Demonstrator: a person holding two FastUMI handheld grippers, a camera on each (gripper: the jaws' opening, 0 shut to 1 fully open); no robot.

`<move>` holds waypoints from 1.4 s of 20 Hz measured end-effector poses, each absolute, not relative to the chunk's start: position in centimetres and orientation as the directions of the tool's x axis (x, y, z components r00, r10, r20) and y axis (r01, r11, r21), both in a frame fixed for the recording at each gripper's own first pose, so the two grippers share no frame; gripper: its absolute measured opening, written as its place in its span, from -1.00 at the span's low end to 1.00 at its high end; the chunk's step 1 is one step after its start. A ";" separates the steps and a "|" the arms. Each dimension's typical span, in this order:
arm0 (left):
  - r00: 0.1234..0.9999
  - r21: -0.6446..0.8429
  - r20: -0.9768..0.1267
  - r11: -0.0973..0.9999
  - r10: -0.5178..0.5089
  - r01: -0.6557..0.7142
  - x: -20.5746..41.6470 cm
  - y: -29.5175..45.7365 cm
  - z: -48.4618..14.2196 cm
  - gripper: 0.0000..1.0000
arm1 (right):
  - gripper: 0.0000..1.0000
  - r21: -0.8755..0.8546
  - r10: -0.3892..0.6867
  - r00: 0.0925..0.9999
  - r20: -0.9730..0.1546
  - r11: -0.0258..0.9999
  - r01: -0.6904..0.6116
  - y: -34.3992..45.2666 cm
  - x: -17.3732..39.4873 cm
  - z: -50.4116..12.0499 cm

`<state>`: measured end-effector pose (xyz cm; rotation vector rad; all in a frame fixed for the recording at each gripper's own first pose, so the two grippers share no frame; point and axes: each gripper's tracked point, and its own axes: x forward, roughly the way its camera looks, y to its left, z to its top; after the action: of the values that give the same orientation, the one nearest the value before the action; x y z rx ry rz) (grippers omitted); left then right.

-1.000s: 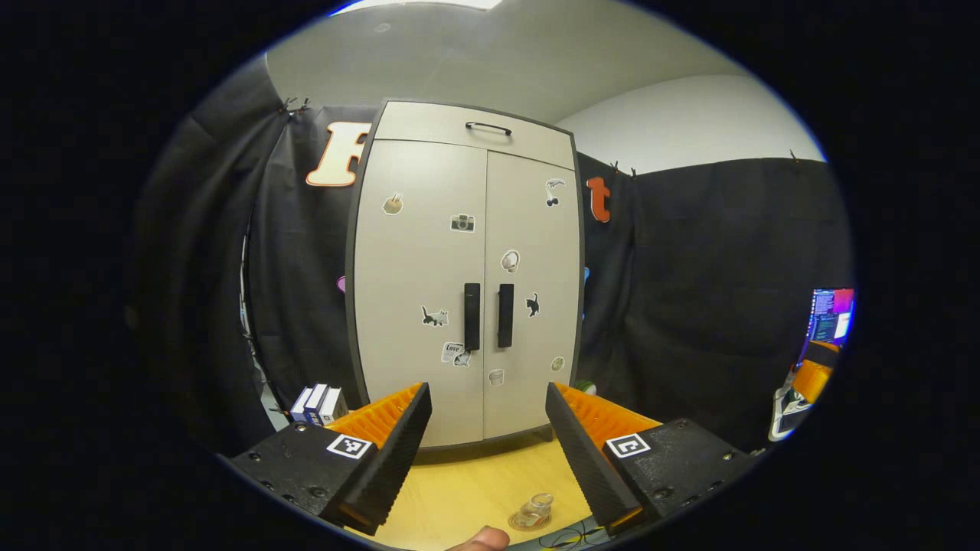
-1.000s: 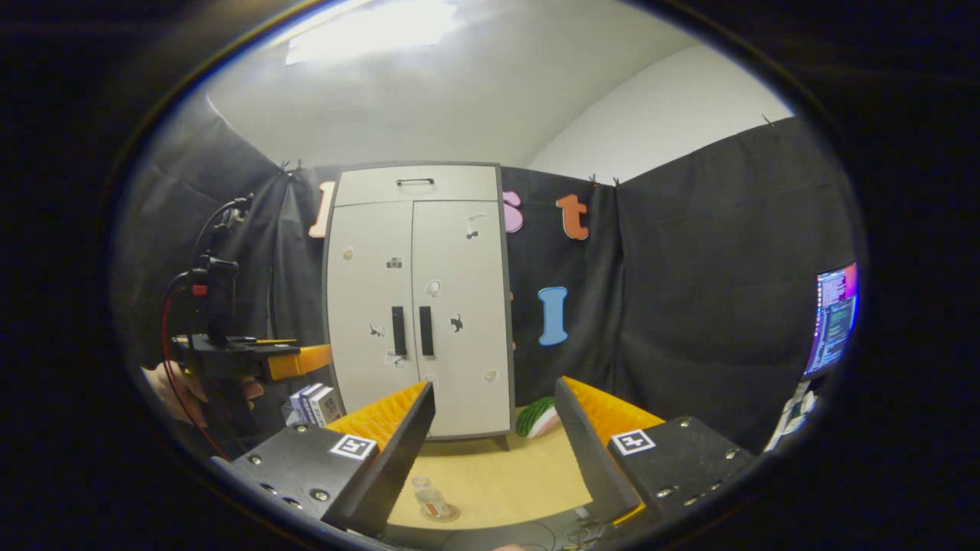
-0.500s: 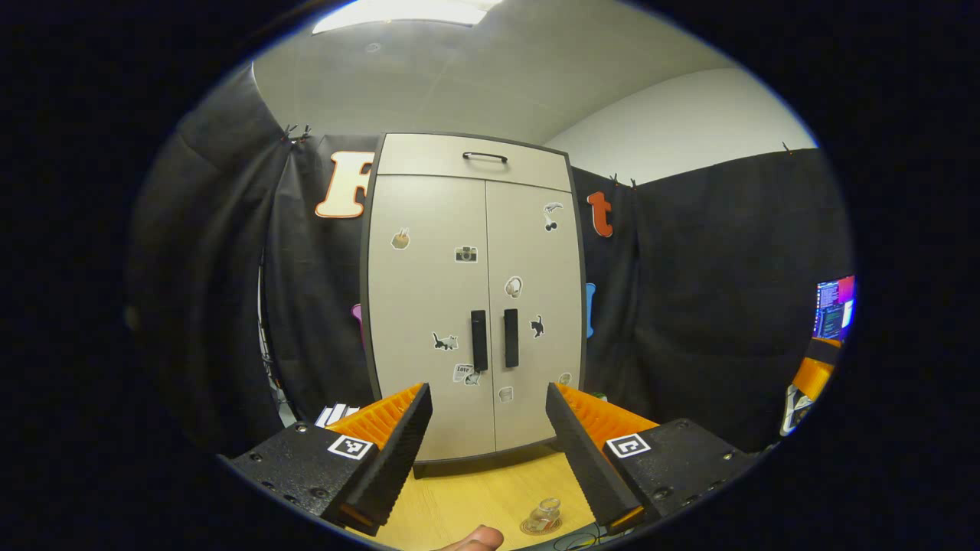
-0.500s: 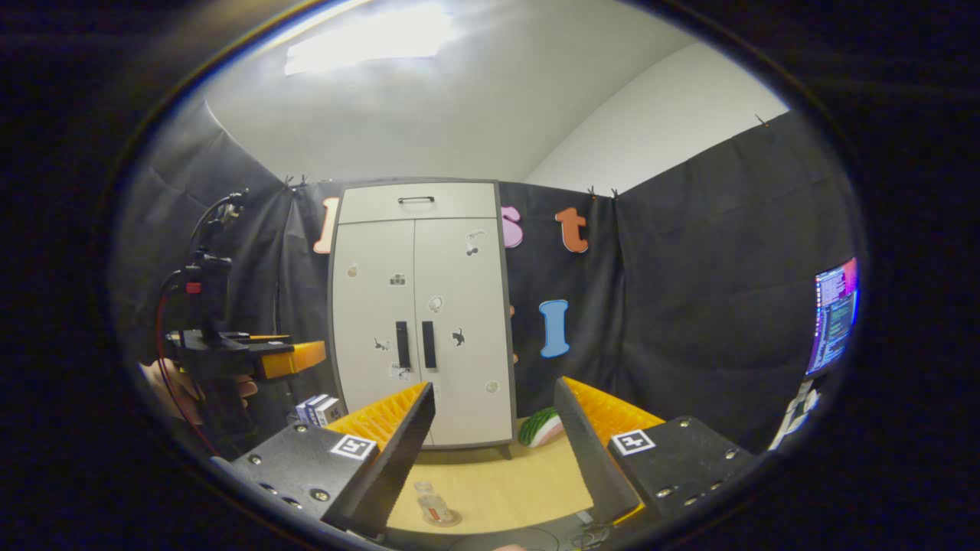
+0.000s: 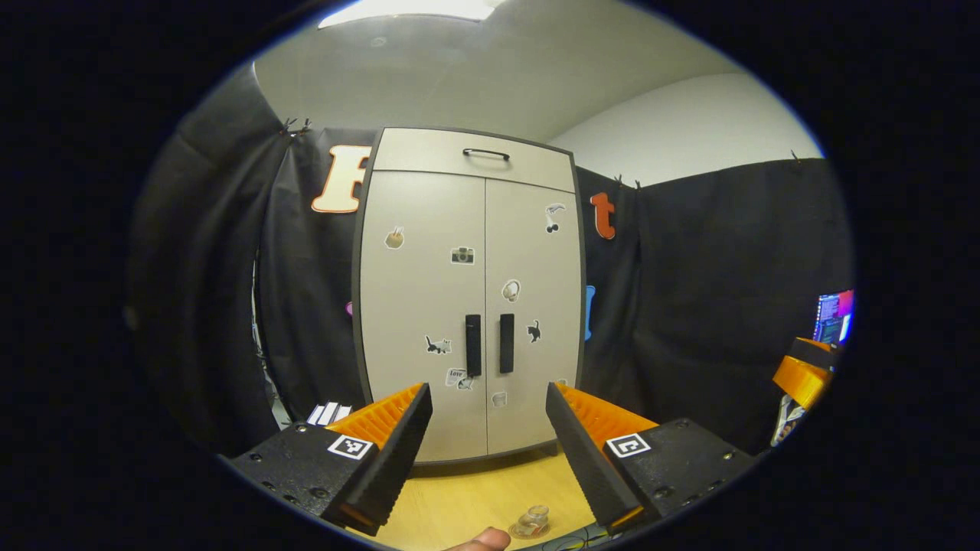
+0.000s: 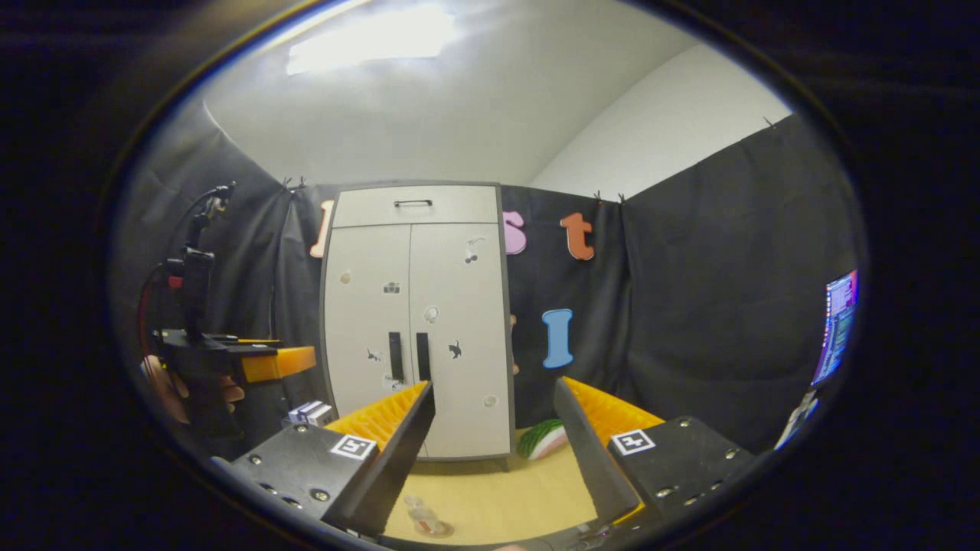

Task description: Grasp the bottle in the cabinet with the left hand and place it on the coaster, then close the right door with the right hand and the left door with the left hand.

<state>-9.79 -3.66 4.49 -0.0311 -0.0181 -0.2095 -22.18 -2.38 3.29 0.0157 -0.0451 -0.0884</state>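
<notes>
The grey cabinet [image 5: 429,306] stands on the wooden table [image 5: 467,497] with both doors closed, its two dark handles [image 5: 473,344] side by side. My left gripper [image 5: 488,398] hangs open and empty in front of it. A small clear bottle [image 5: 534,520] stands on a round coaster [image 5: 528,531] near the table's front edge, below and between the fingers. In the right gripper view the closed cabinet [image 6: 452,291] is farther off, and the bottle [image 6: 421,515] sits on its coaster. My right gripper [image 6: 494,398] is open and empty. The left gripper [image 6: 302,360], held by a hand, shows at the left.
Small boxes [image 5: 329,413] lie left of the cabinet's foot. A watermelon-slice toy [image 6: 545,440] rests on the table to the cabinet's right. A lit monitor [image 6: 838,325] stands at the far right. A fingertip [image 5: 478,541] pokes in at the bottom edge.
Both grippers have drawn back a little from the cabinet, which looks slightly smaller and lower. The doors stay closed and the bottle stays on the coaster.
</notes>
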 end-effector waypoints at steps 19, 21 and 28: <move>0.963 -0.039 0.000 0.963 -0.268 0.268 -5.2 -8.2 2.0 0.93 | 0.92 -0.068 -0.087 0.996 0.024 0.994 0.088 -3.5 -17.3 2.5; 0.962 -0.038 -0.007 0.961 -0.273 0.273 -5.2 -8.2 1.6 0.93 | 0.92 -0.075 -0.089 0.996 0.025 0.993 0.090 -3.5 -17.1 2.2; 0.968 -0.025 -0.007 0.968 -0.249 0.249 -4.5 -6.2 0.9 0.93 | 0.92 -0.060 -0.080 0.997 0.020 0.995 0.081 -2.8 -15.7 1.4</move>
<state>-4.46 -6.20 0.94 -0.0238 0.0097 -0.2517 -15.65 -2.77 1.39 -0.0613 -0.0172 -0.0809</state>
